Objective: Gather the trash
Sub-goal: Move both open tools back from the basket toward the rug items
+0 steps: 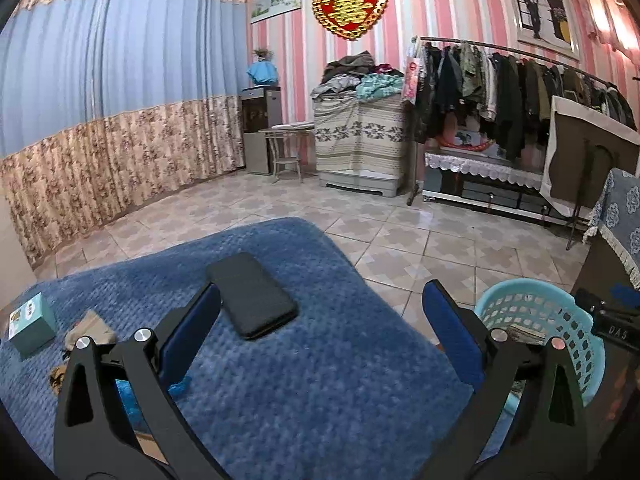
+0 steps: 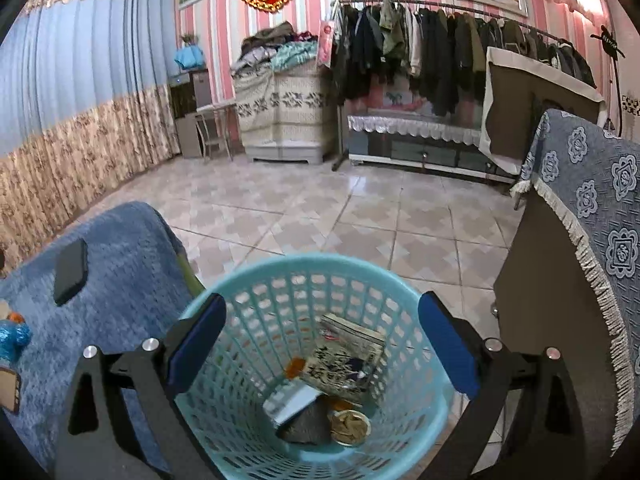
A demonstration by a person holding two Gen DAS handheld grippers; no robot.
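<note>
My right gripper hangs open above the teal mesh basket, with nothing between its fingers. In the basket lie a printed paper packet, a small white box, a grey lump and a round lid. My left gripper is open and empty over the blue-covered table. Near its left finger on the table are crumpled brown paper, a blue wrapper and a teal box. The basket stands off the table's right edge.
A black phone lies flat on the blue cover, just ahead of the left finger. A cabinet draped in patterned blue cloth stands right of the basket. Tiled floor stretches to a clothes rack and covered furniture by the striped wall.
</note>
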